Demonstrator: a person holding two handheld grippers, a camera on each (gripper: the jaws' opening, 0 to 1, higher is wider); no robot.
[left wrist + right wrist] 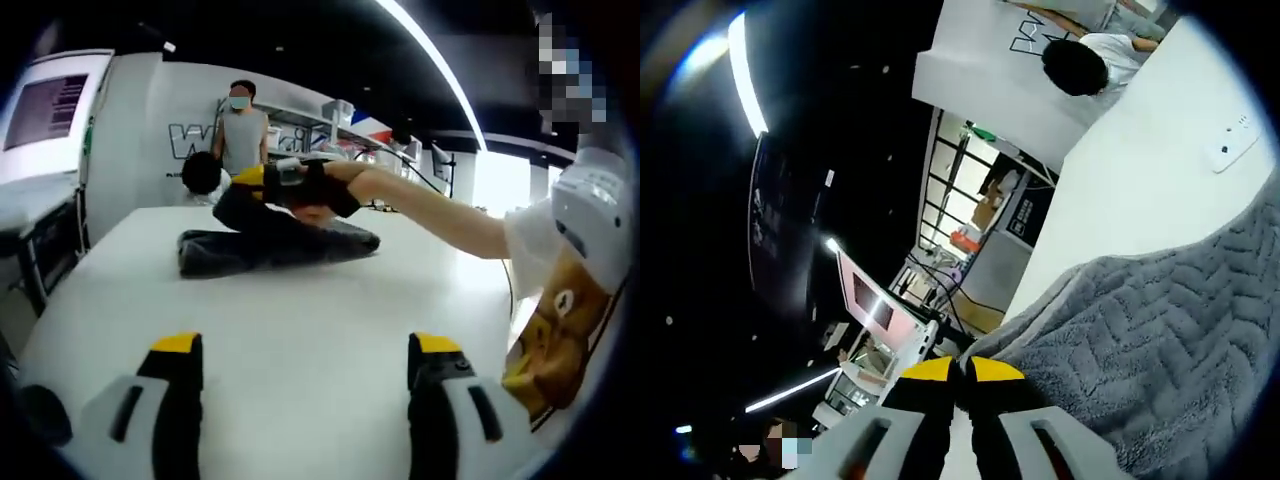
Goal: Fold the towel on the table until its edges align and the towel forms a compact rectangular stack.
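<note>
Lying in a rumpled heap toward the far side of the white table (300,340), the dark grey towel (275,245) is partly folded, with its edges not lined up. In the left gripper view, the left gripper (305,405) hovers low over the near part of the table, well apart from the towel; its two yellow-tipped jaws stand wide apart with nothing between them. Across the table, the right gripper (278,180) is at the top of the towel heap, held by a person's hand (335,190) in a dark glove, the bare arm reaching in from the right. In the right gripper view, the right gripper (958,372) has its yellow-tipped jaws closed together, and the grey ribbed towel (1160,350) lies right beside them; whether a fold of it is pinched between the tips cannot be told. Beyond the table, a person in a grey sleeveless top (242,130) stands, and another person with dark hair (205,172) sits by the far edge.
</note>
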